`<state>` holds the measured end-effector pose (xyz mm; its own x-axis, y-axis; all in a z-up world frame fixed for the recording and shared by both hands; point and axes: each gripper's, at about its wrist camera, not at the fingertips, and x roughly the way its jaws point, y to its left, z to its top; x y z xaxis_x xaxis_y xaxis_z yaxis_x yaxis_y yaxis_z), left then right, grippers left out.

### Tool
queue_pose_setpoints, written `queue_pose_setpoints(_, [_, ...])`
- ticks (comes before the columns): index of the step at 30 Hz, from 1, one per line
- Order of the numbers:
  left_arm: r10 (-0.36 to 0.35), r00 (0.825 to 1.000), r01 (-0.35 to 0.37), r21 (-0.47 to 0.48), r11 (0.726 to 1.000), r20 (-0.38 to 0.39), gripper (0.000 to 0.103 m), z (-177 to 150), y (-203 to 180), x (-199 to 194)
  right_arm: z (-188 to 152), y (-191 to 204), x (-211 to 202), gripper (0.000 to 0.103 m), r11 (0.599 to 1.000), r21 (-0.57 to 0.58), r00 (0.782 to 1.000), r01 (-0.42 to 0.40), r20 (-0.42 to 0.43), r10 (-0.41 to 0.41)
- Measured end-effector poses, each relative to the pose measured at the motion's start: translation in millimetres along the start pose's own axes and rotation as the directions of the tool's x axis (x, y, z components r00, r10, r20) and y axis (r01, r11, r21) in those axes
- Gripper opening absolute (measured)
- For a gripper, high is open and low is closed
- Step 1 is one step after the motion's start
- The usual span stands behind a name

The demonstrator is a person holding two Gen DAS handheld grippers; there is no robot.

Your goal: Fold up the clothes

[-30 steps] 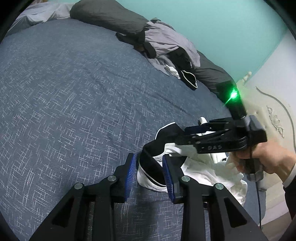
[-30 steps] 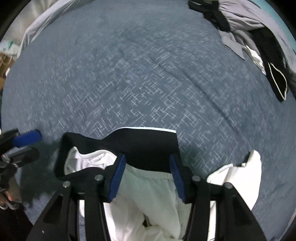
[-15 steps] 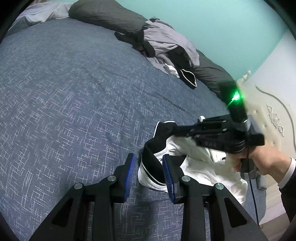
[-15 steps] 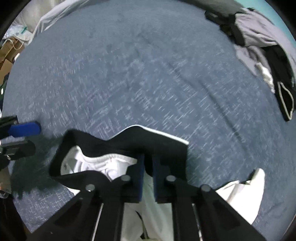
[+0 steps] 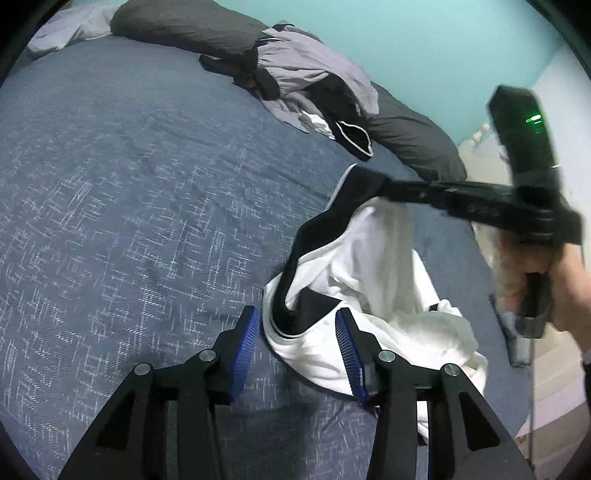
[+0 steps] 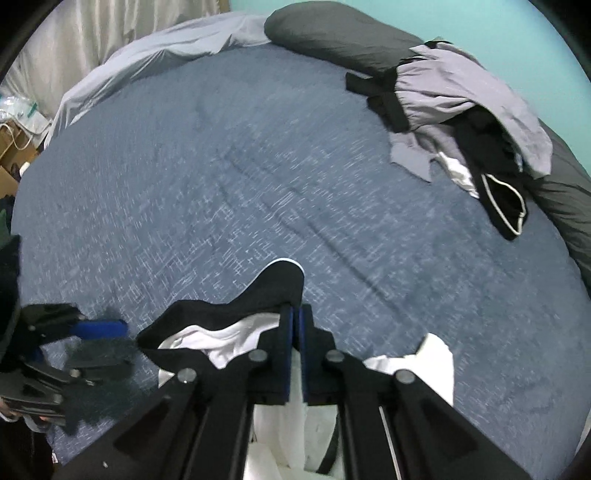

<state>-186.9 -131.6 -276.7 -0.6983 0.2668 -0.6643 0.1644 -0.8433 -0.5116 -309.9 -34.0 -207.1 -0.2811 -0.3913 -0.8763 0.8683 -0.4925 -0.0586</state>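
Right wrist view, right gripper [image 6: 296, 314] pinching waistband [image 6: 273, 288], bedspread [image 6: 258, 166] beyond

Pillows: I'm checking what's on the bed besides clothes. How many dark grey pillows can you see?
2. One pillow lies at the head of the bed, left of the clothes pile; the other lies to its right, partly under it. More may be hidden.
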Motion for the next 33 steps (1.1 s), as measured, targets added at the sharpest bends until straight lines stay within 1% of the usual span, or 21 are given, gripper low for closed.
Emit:
queue_pose_setpoints(3, [-0.009,1.0,0.009,-0.004,1.0,-0.006,0.047,1.0,-2.0,9.2,-5.7,-3.2,-18.1,0.003,1.0,0.007,1.0,-0.004,0.02,0.004])
queue_pose_setpoints(8, [-0.023,1.0,0.023,-0.011,1.0,-0.016,0.045,2.5,-5.5,24.6,-11.8,-11.5,-35.2,0.003,0.999,0.03,0.998,-0.022,0.056,0.02])
queue_pose_setpoints(10, [-0.029,0.999,0.028,-0.014,0.999,-0.02,0.038,3.2,-6.8,30.8,-15.0,-17.3,-40.6,0.003,0.998,0.05,0.998,-0.026,0.064,0.023])
queue_pose_setpoints(11, [-0.031,0.999,0.031,-0.016,0.999,-0.022,0.031,3.5,-7.5,33.9,-16.5,-19.3,-42.8,0.003,0.998,0.056,0.997,-0.028,0.067,0.024])
queue_pose_setpoints(12, [-0.034,0.999,0.034,-0.007,0.999,-0.023,0.018,3.8,-9.9,35.6,-18.2,-21.1,-45.3,0.003,0.998,0.061,0.997,-0.029,0.07,0.024])
queue_pose_setpoints(13, [-0.036,0.999,0.036,0.01,0.999,-0.022,0.014,4.2,-13.4,36.4,-19.8,-22.7,-48.2,0.003,0.997,0.065,0.997,-0.029,0.074,0.024])
queue_pose_setpoints(17, [-0.052,0.999,0.052,0.052,0.997,-0.001,0.01,7.8,-23.6,31.6,-25.3,-28.0,-62.0,0.003,0.995,0.089,0.995,-0.036,0.099,0.027])
queue_pose_setpoints(21, [-0.055,0.998,0.053,0.074,0.996,0.034,0.009,13.4,-30.3,13.8,-29.4,-29.4,-80.3,0.003,0.993,0.11,0.991,-0.042,0.133,0.027])
queue_pose_setpoints(24, [-0.045,0.996,0.037,0.104,0.994,0.073,0.009,20.1,-38.5,-11.5,-30.2,-28.6,-101.6,0.003,0.992,0.119,0.986,-0.037,0.168,0.016])
queue_pose_setpoints(26, [-0.037,0.994,0.024,0.134,0.991,0.099,0.009,30.1,-48.1,-30.8,-29.7,-28.0,-118.7,0.003,0.992,0.125,0.98,-0.032,0.196,0.006])
queue_pose_setpoints(29, [-0.03,0.988,0.002,0.185,0.983,0.15,0.009,49.6,-67.8,-65.7,-26.7,-28.4,-152.6,0.003,0.99,0.142,0.968,-0.021,0.251,-0.015])
queue_pose_setpoints(33, [-0.036,0.972,-0.025,0.26,0.965,0.23,0.008,82.1,-107.2,-123.1,-20.5,-29.2,-210.2,0.002,0.987,0.162,0.943,0.004,0.327,-0.057])
